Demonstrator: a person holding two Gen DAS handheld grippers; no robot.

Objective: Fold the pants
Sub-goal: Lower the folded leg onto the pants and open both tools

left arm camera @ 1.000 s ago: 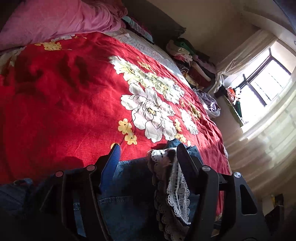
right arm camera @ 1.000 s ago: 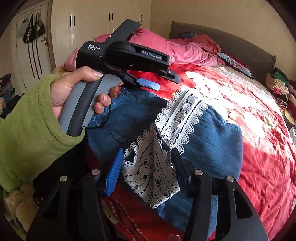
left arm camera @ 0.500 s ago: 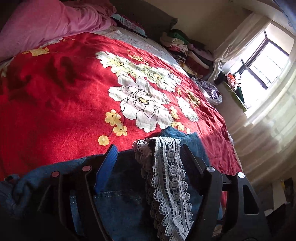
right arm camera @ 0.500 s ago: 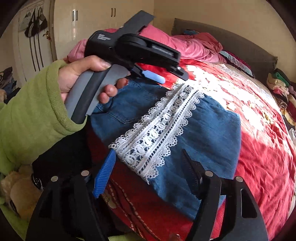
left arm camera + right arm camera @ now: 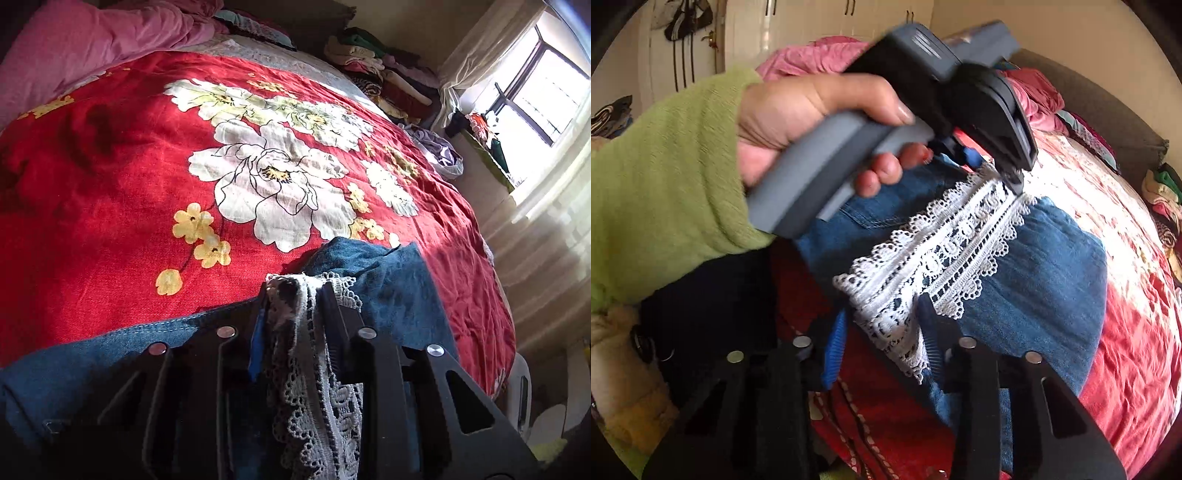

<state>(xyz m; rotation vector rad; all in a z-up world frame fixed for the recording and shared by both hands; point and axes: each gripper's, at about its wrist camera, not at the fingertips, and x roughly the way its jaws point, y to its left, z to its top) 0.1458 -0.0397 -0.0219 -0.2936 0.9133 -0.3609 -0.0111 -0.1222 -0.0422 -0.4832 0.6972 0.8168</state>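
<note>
Half a second earlier both grippers stood open around the lace; at inspection the left gripper [image 5: 295, 295] and the right gripper [image 5: 882, 317] had each clenched on the white lace hem [image 5: 934, 254] of the denim pants [image 5: 1045, 266]. The lace band was drawn taut between them. By judgement, the hem was secured for carrying over in a fold.

The pants lay on the red floral bedspread [image 5: 122, 177], near its edge. Only the right wrist view showed the left hand [image 5: 812, 114] on its handle and the lace's full span; only the left wrist view showed the bedspread beyond the pants and the window [image 5: 539, 92].
</note>
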